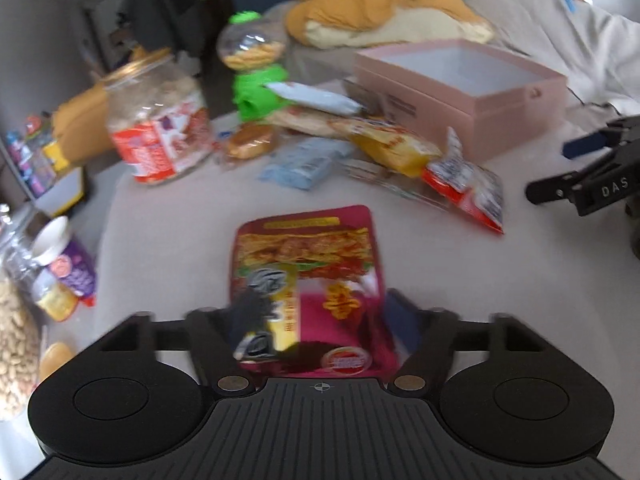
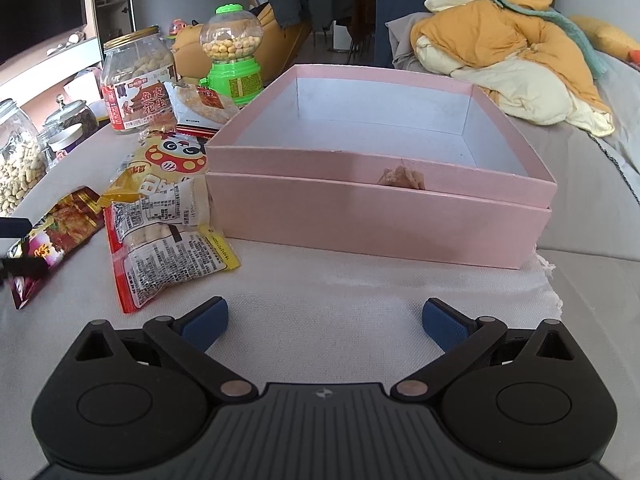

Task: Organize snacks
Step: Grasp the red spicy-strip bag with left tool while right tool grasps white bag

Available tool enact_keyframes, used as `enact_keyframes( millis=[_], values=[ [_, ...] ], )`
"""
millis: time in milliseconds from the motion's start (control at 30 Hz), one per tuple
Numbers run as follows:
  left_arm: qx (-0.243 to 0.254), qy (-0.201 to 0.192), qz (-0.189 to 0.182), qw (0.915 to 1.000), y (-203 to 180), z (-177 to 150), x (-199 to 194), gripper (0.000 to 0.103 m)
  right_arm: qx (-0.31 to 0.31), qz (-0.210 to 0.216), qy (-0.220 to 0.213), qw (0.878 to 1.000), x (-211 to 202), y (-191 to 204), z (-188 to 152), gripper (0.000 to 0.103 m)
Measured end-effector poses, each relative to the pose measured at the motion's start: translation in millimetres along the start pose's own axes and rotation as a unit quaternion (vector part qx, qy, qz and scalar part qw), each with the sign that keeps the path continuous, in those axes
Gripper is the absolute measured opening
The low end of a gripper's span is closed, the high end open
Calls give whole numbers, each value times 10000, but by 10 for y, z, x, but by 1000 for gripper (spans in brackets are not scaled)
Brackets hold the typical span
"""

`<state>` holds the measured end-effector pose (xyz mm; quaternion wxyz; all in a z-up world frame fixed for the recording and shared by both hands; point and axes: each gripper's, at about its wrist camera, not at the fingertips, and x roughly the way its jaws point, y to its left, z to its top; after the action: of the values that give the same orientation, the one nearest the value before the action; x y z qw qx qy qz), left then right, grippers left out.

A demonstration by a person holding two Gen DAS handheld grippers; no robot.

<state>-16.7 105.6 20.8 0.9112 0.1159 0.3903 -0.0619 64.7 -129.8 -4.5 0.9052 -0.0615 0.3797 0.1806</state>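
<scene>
A red and magenta snack packet [image 1: 308, 264] lies on the grey bed cover between the wide-spread fingers of my left gripper [image 1: 320, 312]; the blur hides whether the pads touch it. In the right wrist view the same packet [image 2: 56, 236] rests at the far left. My right gripper [image 2: 324, 320] is open over bare cover, nothing between its blue pads [image 2: 204, 320], just in front of the pink box [image 2: 380, 220]. The box [image 1: 504, 120] holds no snacks. A yellow and red panda packet [image 2: 160, 208] lies left of it.
A peanut jar with a red label [image 2: 136, 80], a green candy dispenser [image 2: 232, 52] and a cracker packet [image 2: 204, 108] stand behind the packets. A light blue packet [image 1: 304, 164] and a round pastry [image 1: 252, 140] lie nearby. Glass jars [image 2: 16, 168] line the left edge; an orange quilt [image 2: 500, 52] lies behind.
</scene>
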Motion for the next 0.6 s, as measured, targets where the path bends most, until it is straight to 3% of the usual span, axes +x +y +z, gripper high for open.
enact_keyframes(
  millis=[100,267,467,600],
  values=[
    [-102,43,2,9999,56,26,67,91,-14,11,-2,10000,-6,8,-5,103],
    [-531,-52,544,9971,381,10,152,92,-48,23,-7,10000,-15,16,-11,103],
    [-1340,-233,292,9903,726,22,352,99,-848,631,-242,9941,-149,308,3,103],
    [-1423,-173,310,9892,717,46,368,98,-1041,902,-170,9903,-52,629,230,103]
  ],
)
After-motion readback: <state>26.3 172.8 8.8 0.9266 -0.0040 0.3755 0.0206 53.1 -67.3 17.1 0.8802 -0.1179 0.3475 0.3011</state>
